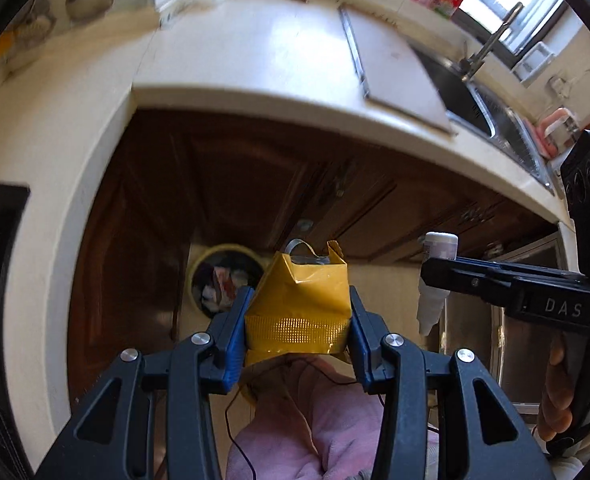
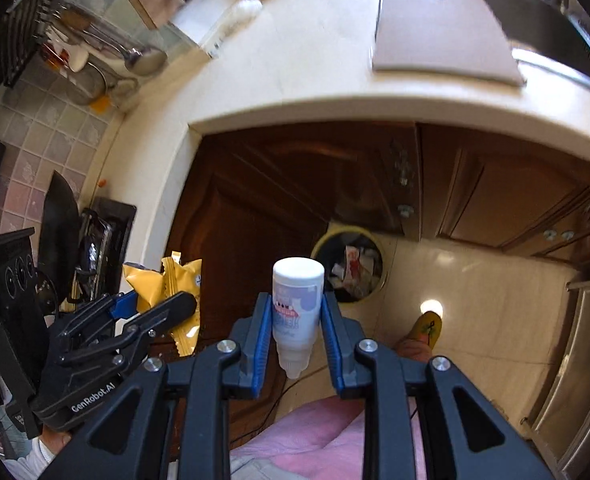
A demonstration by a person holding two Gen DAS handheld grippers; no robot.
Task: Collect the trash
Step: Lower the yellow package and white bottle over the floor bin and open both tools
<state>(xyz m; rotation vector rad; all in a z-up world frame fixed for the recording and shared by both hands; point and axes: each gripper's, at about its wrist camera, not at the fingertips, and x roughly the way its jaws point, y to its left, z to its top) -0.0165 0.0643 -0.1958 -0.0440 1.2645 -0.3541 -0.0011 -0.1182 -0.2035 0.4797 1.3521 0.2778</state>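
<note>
I am pinching a crumpled yellow wrapper point(image 1: 299, 304) in my left gripper point(image 1: 298, 320), its blue pads point(image 1: 237, 332) pressing into both sides of the packet, whose torn top is pointing away from me. In my right gripper point(image 2: 297, 326) I am squeezing a small white bottle point(image 2: 297, 300), the bottle's wide flat end farthest from me and its narrow tip hanging toward me between the pads point(image 2: 261, 340). Both grippers are pointing steeply down over the pale floor point(image 2: 475, 300). Seen from the left wrist, the yellow-rimmed trash bin point(image 1: 225, 278) is showing at ten o'clock from the wrapper, with crumpled litter already inside; seen from the right wrist, it is sitting at about one o'clock from the bottle. Dark wooden cabinet doors point(image 1: 231, 184) are standing behind the bin, under the cream tabletop point(image 1: 263, 52). My pink clothing point(image 2: 315, 436) is showing below both grippers, and a yellow slipper point(image 2: 429, 326) at three o'clock from the bottle.
</note>
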